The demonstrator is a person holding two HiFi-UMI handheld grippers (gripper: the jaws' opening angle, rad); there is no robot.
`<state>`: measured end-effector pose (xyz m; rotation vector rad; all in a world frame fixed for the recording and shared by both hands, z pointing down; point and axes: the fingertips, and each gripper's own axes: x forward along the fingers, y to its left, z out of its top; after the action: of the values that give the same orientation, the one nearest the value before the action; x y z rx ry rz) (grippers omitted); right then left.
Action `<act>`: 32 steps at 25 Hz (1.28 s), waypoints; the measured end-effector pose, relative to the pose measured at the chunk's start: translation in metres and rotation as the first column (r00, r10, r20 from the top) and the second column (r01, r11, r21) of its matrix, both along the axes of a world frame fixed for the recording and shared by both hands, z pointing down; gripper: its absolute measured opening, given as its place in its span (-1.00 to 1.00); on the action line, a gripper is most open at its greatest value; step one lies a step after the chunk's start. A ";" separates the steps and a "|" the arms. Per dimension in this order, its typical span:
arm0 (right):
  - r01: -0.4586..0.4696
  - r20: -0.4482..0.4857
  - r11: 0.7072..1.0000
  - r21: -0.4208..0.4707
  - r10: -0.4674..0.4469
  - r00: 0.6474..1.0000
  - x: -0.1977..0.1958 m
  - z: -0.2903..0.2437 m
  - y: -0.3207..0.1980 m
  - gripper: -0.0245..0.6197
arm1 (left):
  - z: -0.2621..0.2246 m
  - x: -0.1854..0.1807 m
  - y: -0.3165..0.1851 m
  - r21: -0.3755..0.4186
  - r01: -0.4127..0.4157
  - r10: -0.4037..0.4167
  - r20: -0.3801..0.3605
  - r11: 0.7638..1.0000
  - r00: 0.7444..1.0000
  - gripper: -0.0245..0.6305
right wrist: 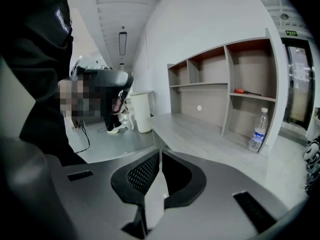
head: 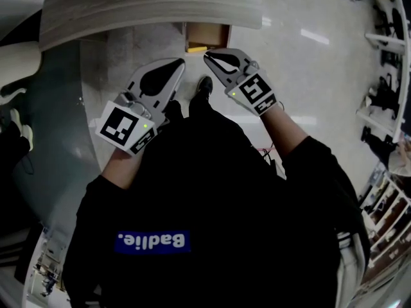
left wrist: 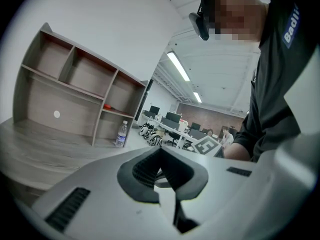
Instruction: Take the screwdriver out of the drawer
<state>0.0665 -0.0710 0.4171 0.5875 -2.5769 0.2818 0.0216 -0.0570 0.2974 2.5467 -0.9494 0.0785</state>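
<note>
The left gripper (head: pixel 180 61) and the right gripper (head: pixel 207 56) are held close in front of the desk (head: pixel 148 8). Both have their jaws shut tight with nothing in them. Just past their tips, the drawer (head: pixel 209 34) under the desk stands open. At the back of the desk, a red-handled screwdriver (right wrist: pixel 245 91) lies on a shelf (right wrist: pixel 252 98), above a water bottle (right wrist: pixel 258 125).

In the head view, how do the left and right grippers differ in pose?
The left gripper points up and right in the picture; the right gripper points up and left. The right gripper's tip sits just below the open drawer; the left gripper's tip is off its left corner, slightly lower. Both have fingers shut on nothing.
</note>
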 end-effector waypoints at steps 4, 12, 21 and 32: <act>0.027 -0.072 1.000 -0.009 -0.027 0.997 -0.004 0.033 -0.003 -0.82 | 0.004 -0.008 -0.005 -0.001 0.005 -0.005 0.005 1.000 1.000 -0.93; 0.104 -0.206 0.994 -0.024 -0.107 0.973 0.004 0.092 -0.010 -0.82 | 0.021 -0.013 -0.010 -0.031 0.041 -0.041 0.008 0.999 0.999 -0.93; 0.225 -0.352 0.973 -0.046 -0.226 0.908 -0.006 0.155 -0.017 -0.63 | 0.030 -0.030 -0.019 -0.038 0.097 -0.098 0.000 0.995 0.995 -0.93; 0.388 -0.559 0.911 -0.142 -0.397 0.727 -0.006 0.243 -0.027 -0.57 | 0.046 -0.054 -0.020 -0.074 0.152 -0.152 0.008 0.986 0.988 -0.93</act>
<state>0.0607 -0.0985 0.6600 0.0711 -2.0208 -0.0301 -0.0321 -0.0770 0.3430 2.3987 -1.1171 0.0704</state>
